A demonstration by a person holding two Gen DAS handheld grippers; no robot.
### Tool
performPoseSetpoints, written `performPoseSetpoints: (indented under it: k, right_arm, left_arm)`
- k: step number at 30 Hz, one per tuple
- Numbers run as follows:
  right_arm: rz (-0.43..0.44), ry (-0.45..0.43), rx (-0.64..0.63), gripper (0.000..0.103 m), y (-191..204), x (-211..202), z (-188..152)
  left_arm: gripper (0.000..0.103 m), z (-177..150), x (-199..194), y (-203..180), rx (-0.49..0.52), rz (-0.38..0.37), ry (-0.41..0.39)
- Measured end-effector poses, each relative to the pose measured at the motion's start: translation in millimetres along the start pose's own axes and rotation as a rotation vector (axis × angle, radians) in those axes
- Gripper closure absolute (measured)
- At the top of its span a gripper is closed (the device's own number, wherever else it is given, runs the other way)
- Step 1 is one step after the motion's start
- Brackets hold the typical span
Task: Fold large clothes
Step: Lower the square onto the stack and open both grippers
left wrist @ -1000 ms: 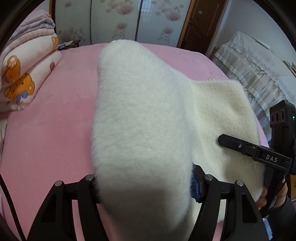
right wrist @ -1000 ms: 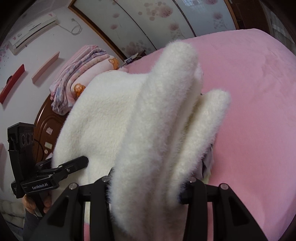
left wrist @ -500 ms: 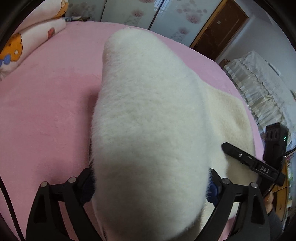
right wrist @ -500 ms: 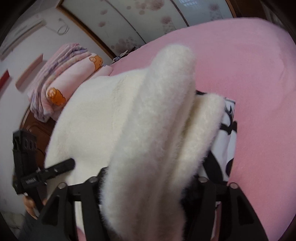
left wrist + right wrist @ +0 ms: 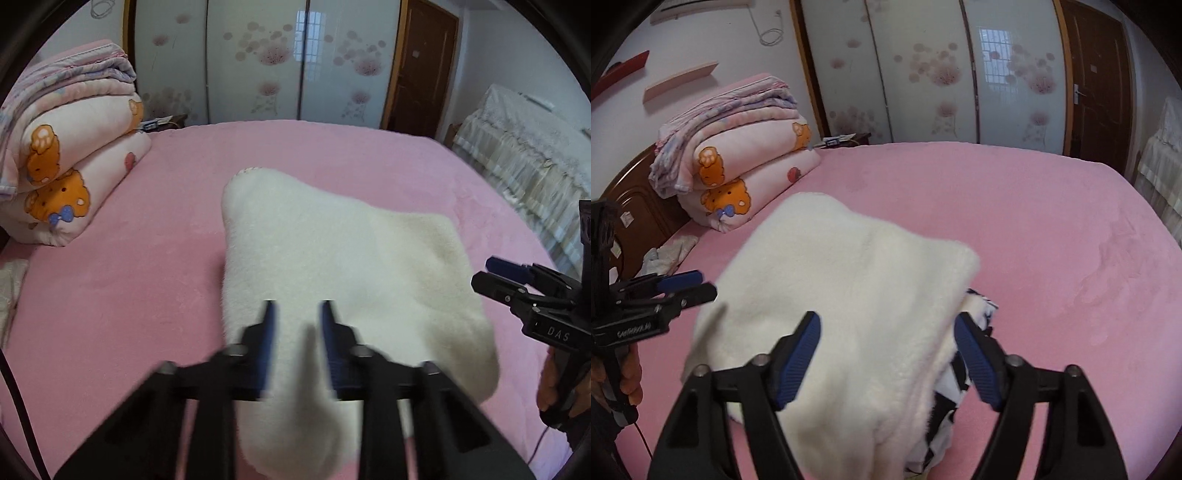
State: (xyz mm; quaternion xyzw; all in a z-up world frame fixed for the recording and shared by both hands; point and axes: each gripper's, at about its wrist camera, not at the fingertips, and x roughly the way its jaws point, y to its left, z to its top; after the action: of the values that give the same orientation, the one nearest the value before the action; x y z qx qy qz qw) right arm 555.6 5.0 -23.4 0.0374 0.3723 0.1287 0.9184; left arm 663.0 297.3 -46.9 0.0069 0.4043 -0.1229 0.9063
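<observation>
Shows a white fleece garment (image 5: 332,258) lying folded in the middle of the pink bed (image 5: 129,277), spread flat towards the near edge of the bed, one rounded corner pointing at the far edge. Shows a strip of black-and-white patterned cloth (image 5: 979,306) peeking out beneath the fleece on the side towards the open stretch of the bed. Finds the left gripper (image 5: 297,306) above the near part of the bed, over the fleece and blurred in its own view; seen from the right wrist, has its fingers (image 5: 683,277) drawn together with nothing between them, just off the garment's edge. Finds the right gripper (image 5: 886,325) also above the near part of the bed, fingers (image 5: 798,354) well apart and closing, pads not pressing on anything; seen from the left wrist, sits just beside the fleece with nothing caught between the fingers. Shows a hand (image 5: 628,376) wrapped round the left gripper's handle off the near side of the bed. Shows a stack of folded quilts (image 5: 74,158) with orange bear prints at the head corner of the bed, and flower-patterned wardrobe doors (image 5: 258,62) beyond the far edge of the bed.
</observation>
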Motion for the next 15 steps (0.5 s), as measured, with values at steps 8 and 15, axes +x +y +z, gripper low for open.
performPoseSetpoints:
  k: [8,15]
  right_arm:
    - [-0.071,0.173,0.029,0.103,-22,51,-36]
    - [-0.039,0.173,0.091,0.103,-35,53,-40]
  left_arm:
    - [0.093,-19,21,-9,-0.003,0.075,0.029]
    - [0.092,-22,21,-11,-0.059,0.102,0.040]
